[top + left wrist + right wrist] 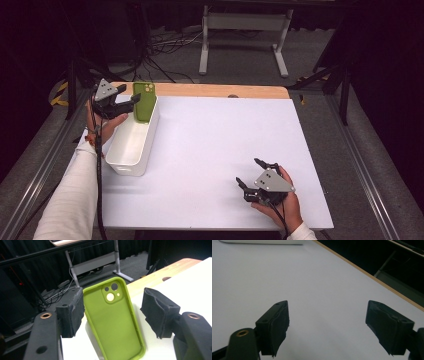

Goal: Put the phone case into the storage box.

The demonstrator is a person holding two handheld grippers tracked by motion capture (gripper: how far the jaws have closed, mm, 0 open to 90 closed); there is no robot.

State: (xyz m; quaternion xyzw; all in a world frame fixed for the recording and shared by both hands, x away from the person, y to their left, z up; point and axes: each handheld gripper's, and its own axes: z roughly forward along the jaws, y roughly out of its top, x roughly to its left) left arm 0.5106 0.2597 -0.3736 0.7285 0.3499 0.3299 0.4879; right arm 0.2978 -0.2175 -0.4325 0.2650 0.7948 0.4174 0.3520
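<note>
One risk: green phone case (113, 322) standing on end against far wall of white bin (131, 145), left hand-held gripper (112, 315) wide and clear of it, liable to topple if clipped on retreat.

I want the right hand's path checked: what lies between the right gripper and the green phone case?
In the high view, only bare white table separates the right gripper from the green phone case, which stands in the white bin.
</note>
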